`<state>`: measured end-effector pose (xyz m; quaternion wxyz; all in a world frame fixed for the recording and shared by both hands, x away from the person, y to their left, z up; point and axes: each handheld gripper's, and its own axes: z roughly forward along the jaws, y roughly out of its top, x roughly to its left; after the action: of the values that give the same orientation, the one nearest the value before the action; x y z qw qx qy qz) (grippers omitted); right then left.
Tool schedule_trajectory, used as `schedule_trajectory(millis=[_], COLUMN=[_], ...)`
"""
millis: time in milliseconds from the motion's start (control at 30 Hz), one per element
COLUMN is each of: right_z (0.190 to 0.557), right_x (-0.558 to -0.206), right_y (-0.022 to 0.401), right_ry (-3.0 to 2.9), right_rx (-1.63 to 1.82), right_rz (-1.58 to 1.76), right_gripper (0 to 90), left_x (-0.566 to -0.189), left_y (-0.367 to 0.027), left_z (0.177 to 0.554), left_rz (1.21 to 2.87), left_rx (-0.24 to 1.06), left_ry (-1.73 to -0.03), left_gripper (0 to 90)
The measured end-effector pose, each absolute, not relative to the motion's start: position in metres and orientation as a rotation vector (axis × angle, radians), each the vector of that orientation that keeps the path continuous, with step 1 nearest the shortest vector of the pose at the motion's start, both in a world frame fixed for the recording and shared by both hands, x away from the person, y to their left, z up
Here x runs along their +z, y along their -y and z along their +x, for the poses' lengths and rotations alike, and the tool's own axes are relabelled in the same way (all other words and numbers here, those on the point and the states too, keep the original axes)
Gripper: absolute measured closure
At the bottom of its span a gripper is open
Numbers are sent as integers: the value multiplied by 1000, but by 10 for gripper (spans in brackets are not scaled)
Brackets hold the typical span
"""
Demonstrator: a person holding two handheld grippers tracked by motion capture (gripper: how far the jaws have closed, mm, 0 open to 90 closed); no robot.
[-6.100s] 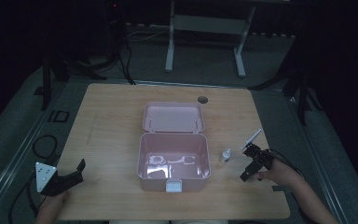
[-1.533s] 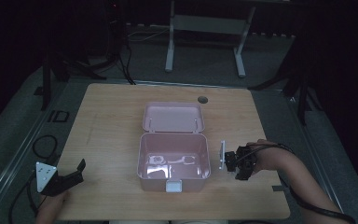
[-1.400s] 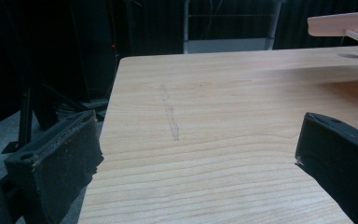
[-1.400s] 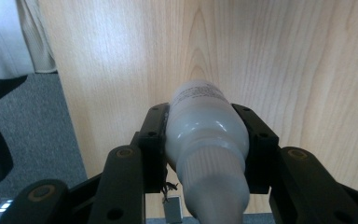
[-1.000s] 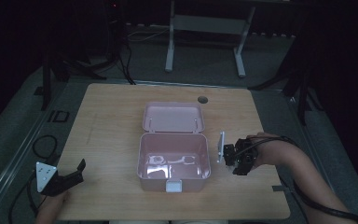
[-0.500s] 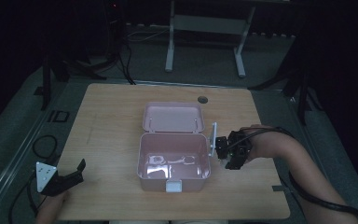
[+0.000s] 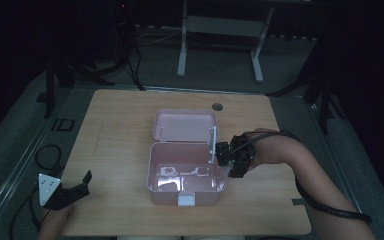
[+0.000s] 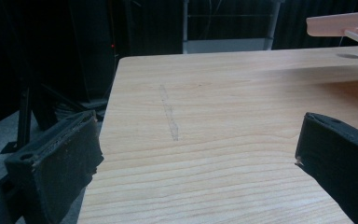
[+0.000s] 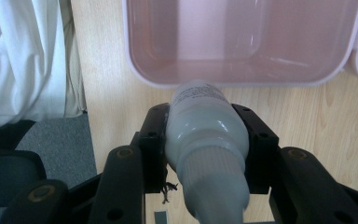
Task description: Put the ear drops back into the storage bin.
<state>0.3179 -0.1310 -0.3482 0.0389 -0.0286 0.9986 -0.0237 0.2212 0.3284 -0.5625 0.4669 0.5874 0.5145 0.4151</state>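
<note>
Right gripper (image 9: pixel 205 140), clamped on a white bottle (image 9: pixel 204 135), hovers at the pink box's (image 7: pixel 185 192) right rim. Next I'd carry it over and release inside; left gripper (image 7: pixel 72 187) waits open at the table's (image 7: pixel 125 115) front-left corner.

Dim room, wooden table (image 7: pixel 125 125), grey carpeted floor (image 7: pixel 15 135).

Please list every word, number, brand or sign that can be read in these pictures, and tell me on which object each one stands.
None can be read.
White bottle, held in the right hand-held gripper: dark print on its front end, too blurred to read.
Pink box: a white latch on the front, no text visible.
Table: only a faint pencil-like streak, not writing.
</note>
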Motion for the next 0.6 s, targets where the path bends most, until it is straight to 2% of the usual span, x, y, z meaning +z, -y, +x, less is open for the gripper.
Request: schedule_trajectory(millis=[600], right_z=[329], right_x=[-371], right_y=[95], right_ry=[-3086], right_rx=[-95], right_rz=[-119], right_gripper=[596], left_x=[-562], left_y=[-329], left_z=[221], left_rz=[1443], left_rx=[1017], left_ry=[-1258], left_gripper=[4])
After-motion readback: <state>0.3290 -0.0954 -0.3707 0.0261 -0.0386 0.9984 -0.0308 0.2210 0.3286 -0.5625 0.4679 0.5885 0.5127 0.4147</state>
